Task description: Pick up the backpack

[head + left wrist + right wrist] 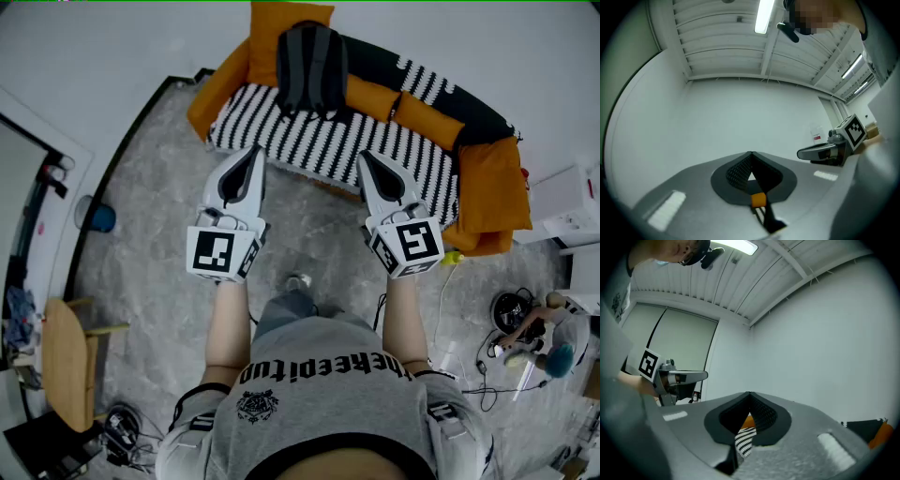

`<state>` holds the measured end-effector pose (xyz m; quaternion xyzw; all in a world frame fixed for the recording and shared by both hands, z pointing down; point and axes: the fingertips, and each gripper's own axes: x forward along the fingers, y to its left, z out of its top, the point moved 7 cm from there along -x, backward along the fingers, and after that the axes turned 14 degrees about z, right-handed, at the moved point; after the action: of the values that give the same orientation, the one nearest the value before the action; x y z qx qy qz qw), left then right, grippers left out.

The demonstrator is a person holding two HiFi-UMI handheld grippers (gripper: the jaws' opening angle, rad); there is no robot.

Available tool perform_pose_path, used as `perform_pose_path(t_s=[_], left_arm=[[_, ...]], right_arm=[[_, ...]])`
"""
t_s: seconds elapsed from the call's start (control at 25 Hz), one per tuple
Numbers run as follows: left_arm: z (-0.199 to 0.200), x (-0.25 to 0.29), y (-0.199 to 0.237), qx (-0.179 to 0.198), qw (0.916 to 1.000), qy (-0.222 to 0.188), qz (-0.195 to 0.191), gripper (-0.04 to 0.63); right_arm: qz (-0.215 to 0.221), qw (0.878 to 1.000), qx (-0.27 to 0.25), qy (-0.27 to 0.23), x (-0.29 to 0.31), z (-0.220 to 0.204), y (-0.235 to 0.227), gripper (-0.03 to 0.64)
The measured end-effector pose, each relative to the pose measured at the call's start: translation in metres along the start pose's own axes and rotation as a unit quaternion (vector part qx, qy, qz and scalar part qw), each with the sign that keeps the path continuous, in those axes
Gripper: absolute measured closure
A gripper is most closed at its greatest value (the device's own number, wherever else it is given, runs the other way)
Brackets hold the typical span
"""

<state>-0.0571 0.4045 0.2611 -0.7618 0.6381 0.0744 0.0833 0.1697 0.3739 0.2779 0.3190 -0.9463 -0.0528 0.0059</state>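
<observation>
Grey marbled floor [159, 253] lies under me, with a white wall [103, 56] at the far side and a wooden chair [61, 361] near left. By the wall sits a striped sofa [328, 145] with orange cushions [492, 192]. The backpack [312, 67] stands toward its left end, leaning on the backrest. My left tongs [251, 152] and right tongs [366, 157] are both closed on nothing, well short of it.

Orange, black-and-white stripes, greys.
Backpack [312, 66] dark grey to black. Sofa [328, 141] striped black and white, its back black; cushions [487, 187] orange. Floor [159, 234] grey, marbled. Left gripper [253, 152] and right gripper [366, 157] pale grey, black inlay, black-and-white marker squares. Shirt [319, 412] grey, black print. Chair [61, 361] tan wood.
</observation>
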Motion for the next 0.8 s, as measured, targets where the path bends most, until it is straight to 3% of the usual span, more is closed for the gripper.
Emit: perform_pose_path(t_s=[0.8], left_arm=[[-0.012, 0.038, 0.048, -0.004, 0.9995, -0.003, -0.032, 0.581]], right_arm=[[-0.023, 1.0, -0.002, -0.012, 0.056, -0.002, -0.005, 0.615]])
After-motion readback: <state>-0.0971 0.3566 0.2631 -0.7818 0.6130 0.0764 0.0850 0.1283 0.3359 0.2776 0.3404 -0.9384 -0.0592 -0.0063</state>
